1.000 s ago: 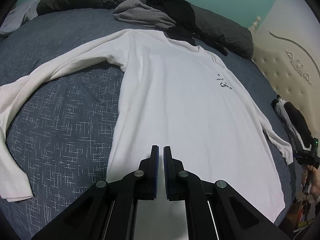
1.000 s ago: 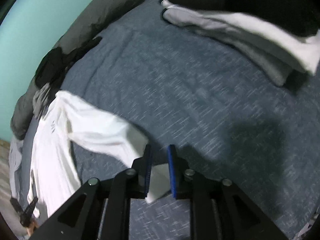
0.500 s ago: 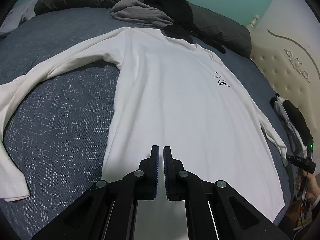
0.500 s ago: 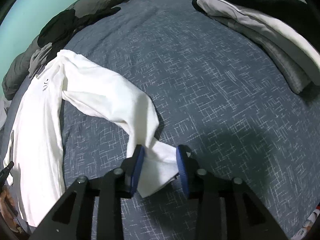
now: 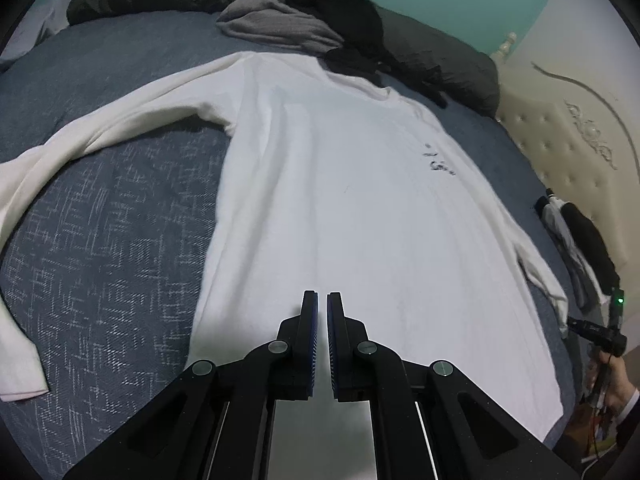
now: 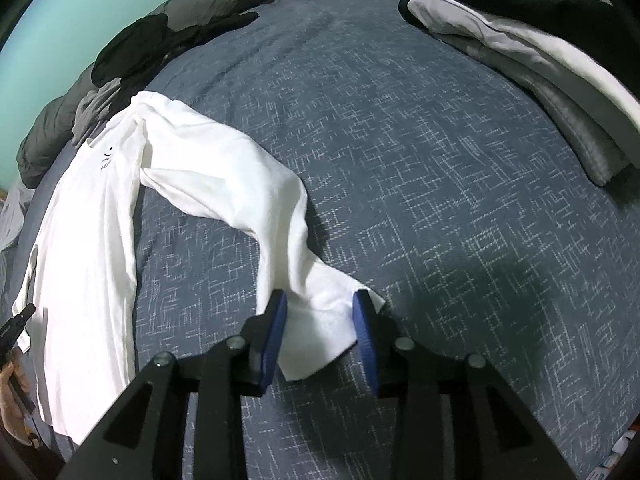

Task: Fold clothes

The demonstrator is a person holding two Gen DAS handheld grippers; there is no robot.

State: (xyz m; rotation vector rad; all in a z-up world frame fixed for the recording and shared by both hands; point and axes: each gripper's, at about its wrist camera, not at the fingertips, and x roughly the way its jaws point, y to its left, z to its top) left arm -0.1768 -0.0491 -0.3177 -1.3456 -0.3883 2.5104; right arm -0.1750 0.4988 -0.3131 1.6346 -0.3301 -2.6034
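A white long-sleeved shirt (image 5: pixel 340 180) lies flat, front up, on the blue-grey bedspread (image 5: pixel 100 260), with small black lettering on its chest. My left gripper (image 5: pixel 322 296) hovers over the shirt's lower part, shut with nothing between its fingers. One sleeve (image 5: pixel 100 132) stretches out to the left. In the right wrist view the other sleeve (image 6: pixel 224 184) runs from the shirt body (image 6: pixel 88 240) toward me. Its cuff (image 6: pixel 316 332) lies on the bed between the parted blue pads of my right gripper (image 6: pixel 320 296), which is open and does not press on the cloth.
A folded stack of grey, white and black clothes (image 6: pixel 520 60) sits at the right. A dark grey duvet (image 5: pixel 420 52) with loose grey (image 5: pixel 276 24) and black garments (image 5: pixel 340 8) lines the far side. A tufted cream headboard (image 5: pixel 568 128) stands at the right.
My right gripper's jaws have parted and let go of the sleeve cuff, which now rests on the bed; the gripper also rolled and sank a little. The left gripper has kept still.
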